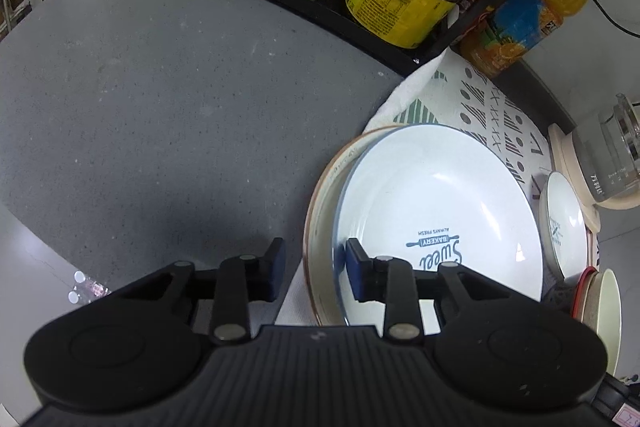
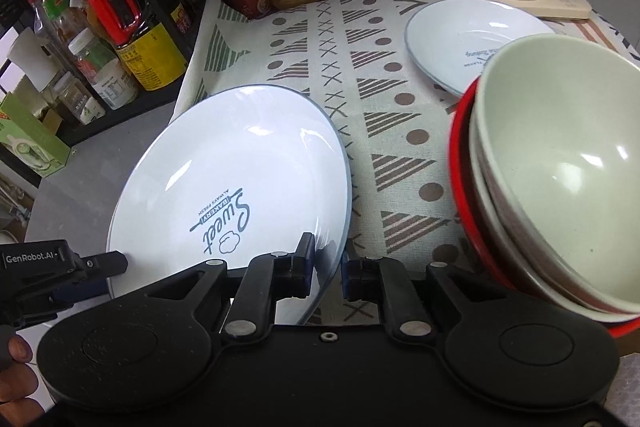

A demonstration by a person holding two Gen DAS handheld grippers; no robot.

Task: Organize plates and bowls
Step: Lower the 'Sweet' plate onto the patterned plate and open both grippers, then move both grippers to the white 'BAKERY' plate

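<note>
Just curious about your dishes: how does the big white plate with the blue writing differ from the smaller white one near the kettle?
The big plate is wider, sits on another plate, and both grippers straddle its rim. The small plate lies alone on the patterned cloth, untouched. Both are white with blue print.

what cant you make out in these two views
- Left wrist: the brown-rimmed plate is mostly covered by the Sweet Bakery plate.
- Left wrist: the stacked bowls are cut off by the frame edge.
- Right wrist: whether the right gripper actually touches the plate rim is unclear.
- Right wrist: the small plate print is too small to read.
</note>
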